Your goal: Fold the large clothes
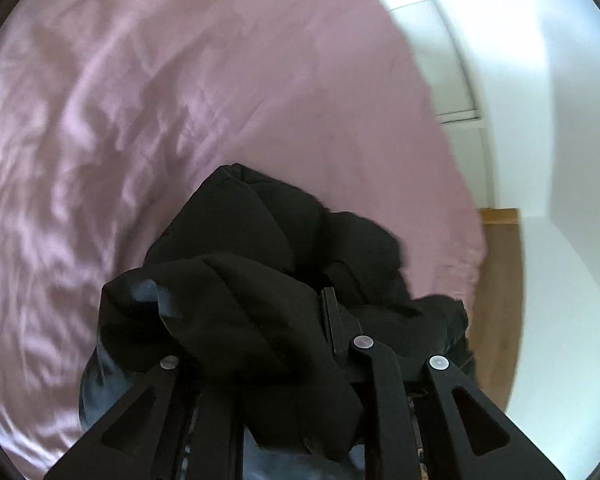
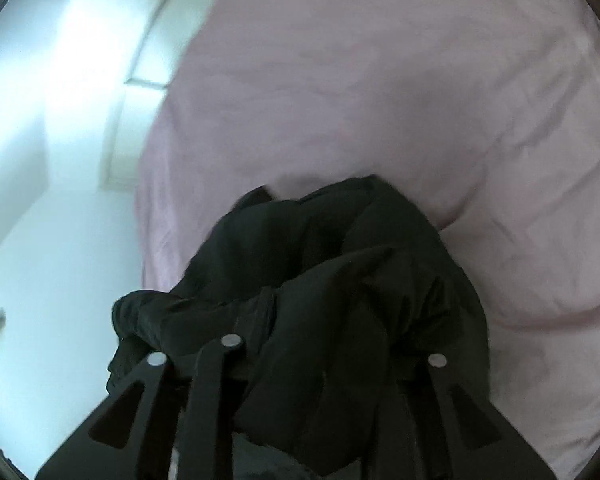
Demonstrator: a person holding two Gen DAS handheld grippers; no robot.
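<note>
**Fig. 1. Black garment carried over the bed, one hand-held gripper at each end**

Left view: our left hand-held gripper (image 1: 300, 320) was pinching a bunched fold of the black garment (image 1: 260, 240), whose bluish lining showed at the near edge; the cloth draped over the fingers and hid most of them. Right view: our right hand-held gripper (image 2: 300, 340) lay buried under the same black garment (image 2: 340, 248), with fabric gathered between its narrowly set jaws; whether the pads were pressing on it we could not tell. The garment hung in a crumpled heap from both grippers, above the bed. To do this step well, we judged that both grips should hold until the cloth was over the middle of the bed, then draw apart so it spread flat before any fold. The bed carried a pink sheet (image 1: 180, 100), creased and glossy in the left view, smoother in the right (image 2: 420, 80). Beyond its edge we saw white walls (image 1: 560, 120), a pale panelled door (image 1: 440, 60) and a strip of wooden floor (image 1: 500, 280).
</note>
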